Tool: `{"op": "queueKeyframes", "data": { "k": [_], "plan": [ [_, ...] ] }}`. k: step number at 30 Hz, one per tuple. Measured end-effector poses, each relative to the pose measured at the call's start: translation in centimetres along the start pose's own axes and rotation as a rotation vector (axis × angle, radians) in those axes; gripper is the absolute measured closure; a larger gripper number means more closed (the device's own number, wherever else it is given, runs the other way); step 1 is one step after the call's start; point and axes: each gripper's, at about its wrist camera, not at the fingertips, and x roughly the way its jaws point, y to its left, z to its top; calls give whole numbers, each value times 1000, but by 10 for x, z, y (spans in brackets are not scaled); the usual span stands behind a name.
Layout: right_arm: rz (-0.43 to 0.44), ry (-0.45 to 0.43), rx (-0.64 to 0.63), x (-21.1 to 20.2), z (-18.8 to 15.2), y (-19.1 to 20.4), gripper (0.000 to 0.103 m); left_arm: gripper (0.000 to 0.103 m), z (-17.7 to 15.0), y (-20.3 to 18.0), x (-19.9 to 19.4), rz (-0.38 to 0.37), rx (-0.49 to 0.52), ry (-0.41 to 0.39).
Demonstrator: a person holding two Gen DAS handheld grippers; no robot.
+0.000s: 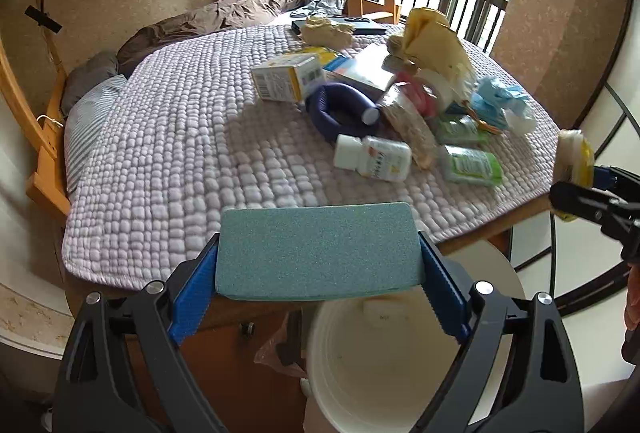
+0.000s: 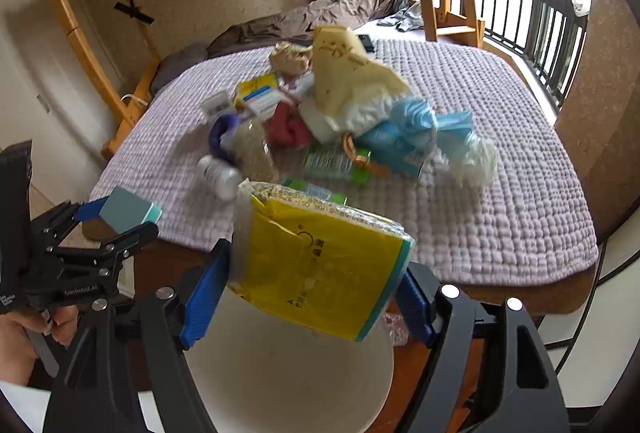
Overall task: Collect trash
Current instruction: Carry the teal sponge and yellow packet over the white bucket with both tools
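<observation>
Trash mostly uncollected: pile (image 1: 384,101) heaped on bed (image 1: 180,153) at 12 o'clock. Left gripper (image 1: 320,253) fingers clamped on teal sponge (image 1: 316,249), right gripper (image 2: 316,273) fingers on yellow packet (image 2: 320,265), both above white bin (image 2: 288,373) at 6 o'clock.
</observation>
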Motion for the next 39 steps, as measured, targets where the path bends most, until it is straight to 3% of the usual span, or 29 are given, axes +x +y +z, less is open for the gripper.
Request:
{"op": "queueKeyframes", "data": {
  "k": [20, 39],
  "plan": [
    [24, 159, 3, 7, -60, 1, 28, 11, -39, -34, -2, -61, 93, 66],
    [2, 208, 19, 36, -82, 13, 28, 11, -59, -42, 17, -74, 124, 120]
  ]
}}
